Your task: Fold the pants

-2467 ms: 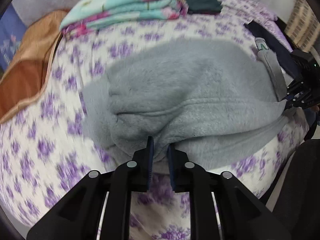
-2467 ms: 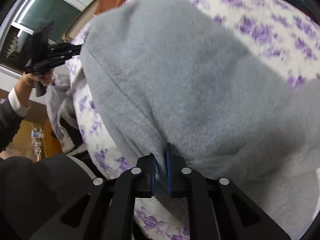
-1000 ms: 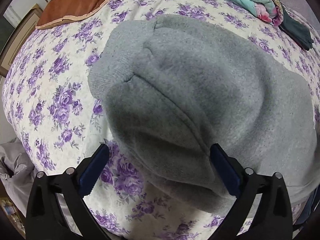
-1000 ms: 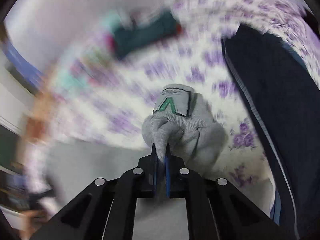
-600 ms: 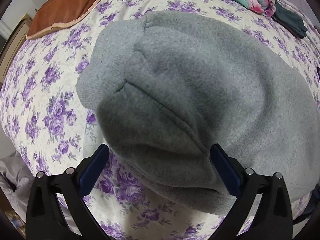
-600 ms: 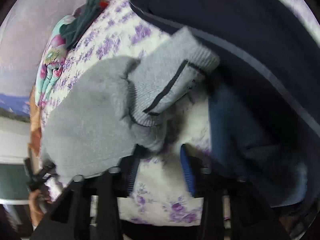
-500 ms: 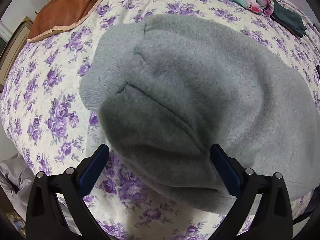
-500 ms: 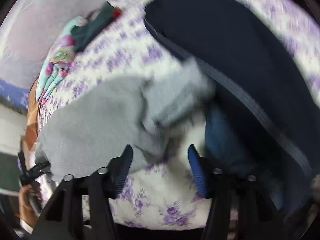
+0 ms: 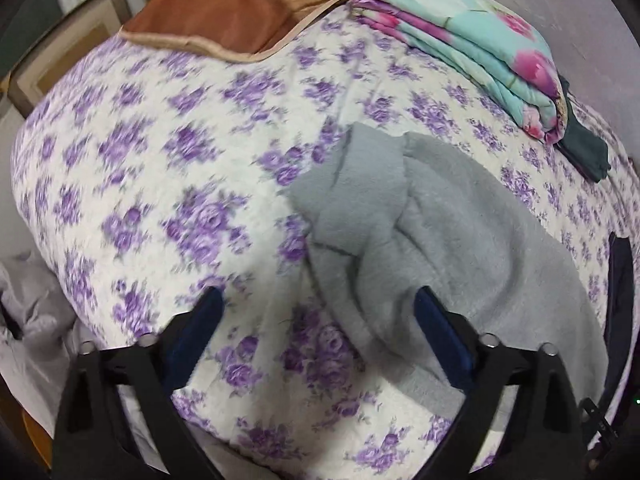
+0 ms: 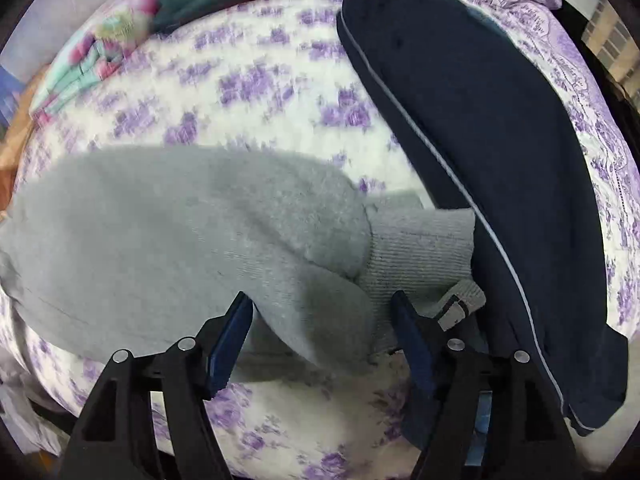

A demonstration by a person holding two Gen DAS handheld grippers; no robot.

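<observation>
You have let go with both hands: your left gripper (image 9: pixel 316 324) and right gripper (image 10: pixel 322 322) now spread their fingers wide, holding nothing. The grey pants (image 10: pixel 180 236) lie folded on the bed (image 9: pixel 160 160), left of the navy garment (image 10: pixel 480 120).

Left gripper (image 9: pixel 316 320) agape — gray pants (image 9: pixel 460 248) beside

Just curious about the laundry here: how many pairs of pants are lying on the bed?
2: gray fleece pants lie folded mid-bed before both open grippers; dark navy pants lie beside them, to their right. Others may be hidden.
</observation>
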